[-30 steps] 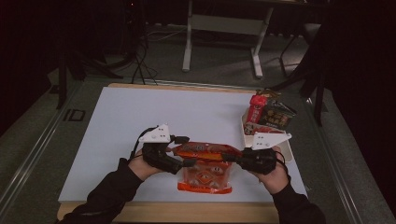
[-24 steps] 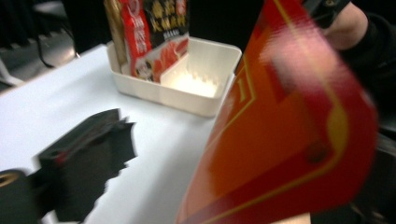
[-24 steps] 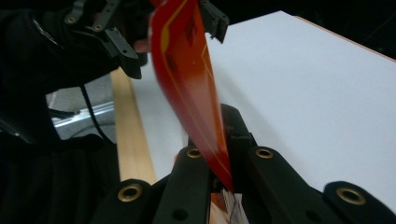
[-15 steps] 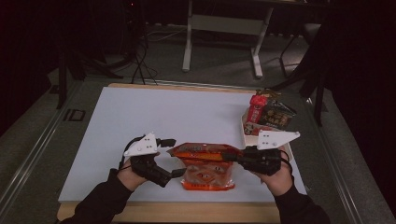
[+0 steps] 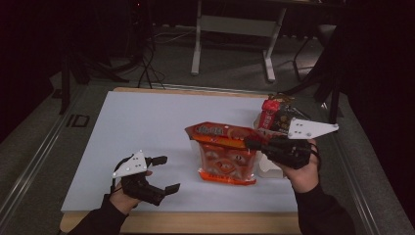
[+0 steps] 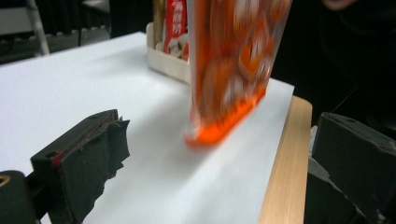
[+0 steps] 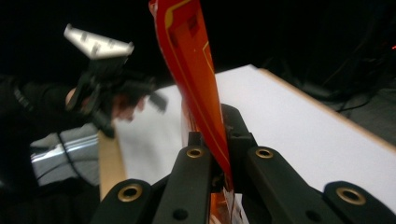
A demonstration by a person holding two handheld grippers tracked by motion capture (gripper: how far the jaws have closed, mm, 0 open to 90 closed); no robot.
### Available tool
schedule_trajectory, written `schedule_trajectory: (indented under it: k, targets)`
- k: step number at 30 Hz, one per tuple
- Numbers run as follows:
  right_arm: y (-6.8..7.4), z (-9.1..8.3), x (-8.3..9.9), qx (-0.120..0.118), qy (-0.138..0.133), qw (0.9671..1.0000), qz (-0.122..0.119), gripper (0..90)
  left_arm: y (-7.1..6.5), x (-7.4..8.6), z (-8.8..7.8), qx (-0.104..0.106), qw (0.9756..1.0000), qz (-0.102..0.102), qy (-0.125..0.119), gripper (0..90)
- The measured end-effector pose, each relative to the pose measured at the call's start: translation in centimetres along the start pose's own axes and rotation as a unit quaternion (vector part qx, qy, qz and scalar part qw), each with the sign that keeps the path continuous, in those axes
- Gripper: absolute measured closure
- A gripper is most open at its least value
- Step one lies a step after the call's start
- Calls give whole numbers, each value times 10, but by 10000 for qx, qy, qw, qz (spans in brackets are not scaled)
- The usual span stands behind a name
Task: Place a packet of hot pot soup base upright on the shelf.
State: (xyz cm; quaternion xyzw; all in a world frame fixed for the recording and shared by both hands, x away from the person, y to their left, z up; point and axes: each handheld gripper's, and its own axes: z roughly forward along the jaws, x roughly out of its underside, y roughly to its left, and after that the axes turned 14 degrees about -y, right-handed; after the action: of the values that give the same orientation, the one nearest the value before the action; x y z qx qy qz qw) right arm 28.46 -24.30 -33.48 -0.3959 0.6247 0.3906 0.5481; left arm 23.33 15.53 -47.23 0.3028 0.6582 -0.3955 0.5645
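orange snack bag [image 5: 226,152] hangs upright, long axis vertical, sealed top up.

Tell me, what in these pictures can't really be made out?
- Print on the orange snack bag: too small in the high view, blurred in the left gripper view.
- Bag's lower part: hidden behind the right gripper and its arms in the right gripper view.
- Contents of the pale tray: cut off by the top edge in the left gripper view, partly hidden by the right gripper's grey plate in the high view.
- Left gripper: blurred in the right gripper view.
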Motion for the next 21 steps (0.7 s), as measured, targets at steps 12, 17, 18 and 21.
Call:
schedule_trajectory:
  k: [12,17,18,21]
  targets:
    - [-29,-37,-33,709,-420,9966,-14,900,2,27,-9,-297,9996,9,32,19]
    - [-45,-55,-36,979,-463,9941,13,900,4,32,-9,-344,9994,-48,42,20]
    - [-48,-58,-36,1006,-468,9938,44,900,4,33,-8,-346,9994,-41,52,19]
    - [-56,-70,-34,1203,-474,9916,71,900,5,34,-7,-338,9994,-55,64,19]
